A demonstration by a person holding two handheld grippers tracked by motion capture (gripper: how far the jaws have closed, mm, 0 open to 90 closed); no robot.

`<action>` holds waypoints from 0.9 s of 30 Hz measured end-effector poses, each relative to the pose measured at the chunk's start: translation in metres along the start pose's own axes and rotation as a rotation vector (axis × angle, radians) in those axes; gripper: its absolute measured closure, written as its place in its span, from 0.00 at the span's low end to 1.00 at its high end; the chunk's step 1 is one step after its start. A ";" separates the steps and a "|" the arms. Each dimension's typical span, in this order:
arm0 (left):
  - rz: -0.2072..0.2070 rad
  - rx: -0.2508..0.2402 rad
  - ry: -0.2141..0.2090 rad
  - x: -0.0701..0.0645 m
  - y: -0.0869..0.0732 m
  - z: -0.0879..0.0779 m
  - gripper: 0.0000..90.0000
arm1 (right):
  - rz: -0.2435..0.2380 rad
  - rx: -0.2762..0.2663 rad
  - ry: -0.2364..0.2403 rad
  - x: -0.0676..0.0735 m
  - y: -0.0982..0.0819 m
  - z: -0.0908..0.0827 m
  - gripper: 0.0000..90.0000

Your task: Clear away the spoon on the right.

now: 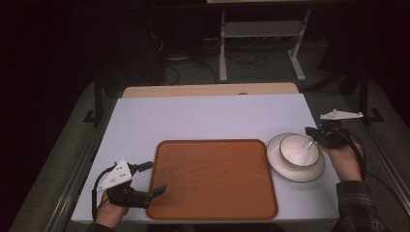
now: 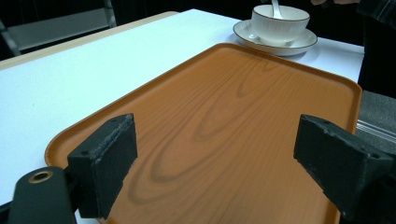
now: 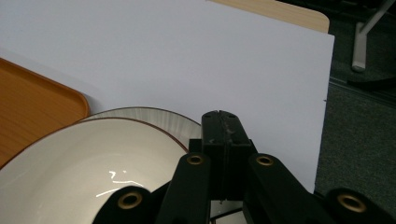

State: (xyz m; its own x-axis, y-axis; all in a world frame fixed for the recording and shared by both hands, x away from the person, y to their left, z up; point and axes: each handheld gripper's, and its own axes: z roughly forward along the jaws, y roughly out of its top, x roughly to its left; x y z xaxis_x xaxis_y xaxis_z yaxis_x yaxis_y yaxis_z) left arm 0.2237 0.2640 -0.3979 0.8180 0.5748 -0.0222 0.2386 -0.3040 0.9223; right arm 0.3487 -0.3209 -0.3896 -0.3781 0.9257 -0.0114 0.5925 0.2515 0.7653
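No brand, label or readable writing on any item.

Count: one tray, one bowl, one saucer-like plate, one spoon, two grippers.

Tray (image 1: 212,179): orange-brown, wood-grain face, rounded corners, lying flat on the white table (image 1: 203,118) toward the near edge, nothing on it.

Bowl (image 1: 300,151): white with a thin dark rim, standing on the plate (image 1: 295,171), which carries the same dark edge line. Both sit on the table just right of the tray, plate rim close beside the tray's edge; whether they touch is hard to judge from above. In the left gripper view the bowl (image 2: 279,22) stands beyond the tray's far corner, with the spoon handle (image 2: 276,7) rising out of it.

Spoon (image 1: 306,143): pale and thin, leaning in the bowl at its right side.

Right gripper (image 1: 319,137): over the bowl's right rim, jaws pressed together. In the right gripper view they meet with no gap at the bowl's edge. The high view has the spoon's upper end running up to the jaw tips, so they appear clamped on it, though the handle itself is too faint to confirm.

Left gripper (image 1: 155,177): at the tray's left edge, jaws wide apart, one over the tray's rim, nothing between them but the tray surface below.
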 end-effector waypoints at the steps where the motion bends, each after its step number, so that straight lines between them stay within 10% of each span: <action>1: 0.001 0.000 0.000 0.000 0.000 0.000 0.14 | 0.003 0.001 -0.002 0.000 -0.001 -0.001 1.00; 27: 0.004 -0.001 0.000 0.000 0.000 -0.001 0.14 | 0.020 -0.002 -0.026 -0.002 -0.029 -0.033 1.00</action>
State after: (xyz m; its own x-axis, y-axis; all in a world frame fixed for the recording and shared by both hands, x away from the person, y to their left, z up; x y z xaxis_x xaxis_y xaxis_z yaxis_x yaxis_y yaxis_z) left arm 0.2234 0.2641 -0.3974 0.8190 0.5735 -0.0186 0.2350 -0.3057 0.9227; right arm 0.3087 -0.3390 -0.3900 -0.3480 0.9374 -0.0126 0.5985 0.2325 0.7666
